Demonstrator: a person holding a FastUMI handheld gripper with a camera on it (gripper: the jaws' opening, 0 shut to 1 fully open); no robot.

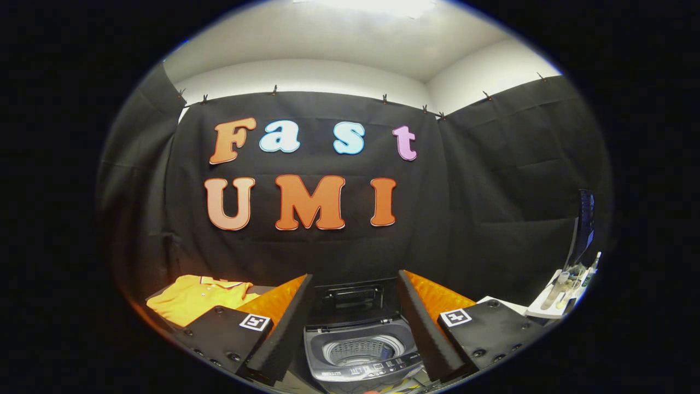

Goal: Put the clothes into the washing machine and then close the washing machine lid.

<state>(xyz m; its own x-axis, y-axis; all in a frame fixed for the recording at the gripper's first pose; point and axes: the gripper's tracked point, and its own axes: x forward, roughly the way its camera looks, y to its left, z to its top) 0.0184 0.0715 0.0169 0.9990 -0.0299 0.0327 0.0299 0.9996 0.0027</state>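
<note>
Claw [355,317] spread wide, holding nothing. Washing machine [361,350] sits between its fingers, lid [353,300] raised at the far side, drum empty. Yellow shirt [197,298] lies on bench [262,288], left of machine, beyond the left finger.

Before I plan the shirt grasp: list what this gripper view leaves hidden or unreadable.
- Yellow polo shirt: its near part is hidden behind the open gripper's left finger.
- Small grey top-loading washing machine, lid up, between the fingers: the drum's bottom is hidden by its rim and its front is cut off by the view's edge.
- Control panel markings: too small to tell.
- White tray of bottles: distorted, contents unclear.
</note>
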